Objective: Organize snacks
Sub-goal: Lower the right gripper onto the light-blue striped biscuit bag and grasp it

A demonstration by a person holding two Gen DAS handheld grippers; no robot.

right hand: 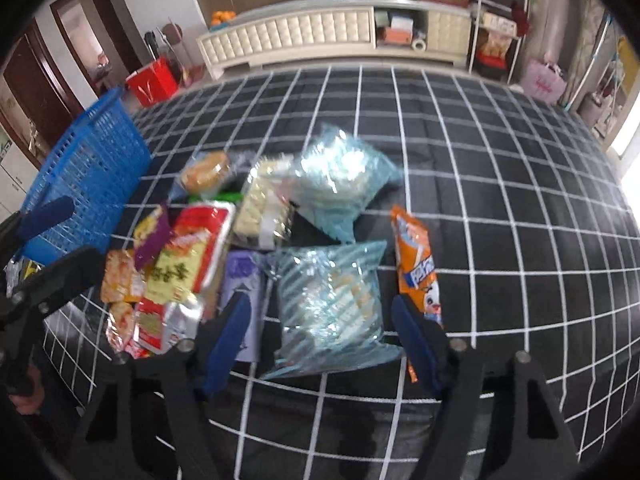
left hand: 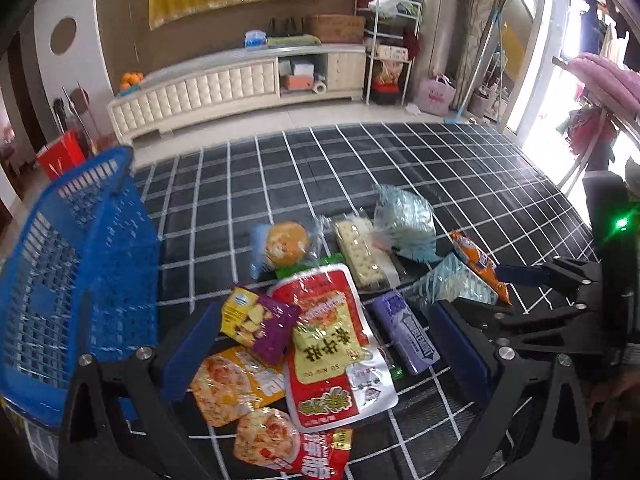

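A heap of snack packs lies on the black grid-patterned table. My left gripper stands open, its pads on either side of a red and yellow pack and a purple-yellow pack. The blue basket stands tilted at the left. My right gripper is open and straddles a clear blue-striped bag. An orange sausage pack lies just right of it and a purple gum pack just left. From the left wrist view, the right gripper hangs over that bag.
Further back lie a wrapped bun, a cracker pack and a second clear bag. Orange packs sit nearest me. Beyond the table's far edge are a white cabinet and a red bag.
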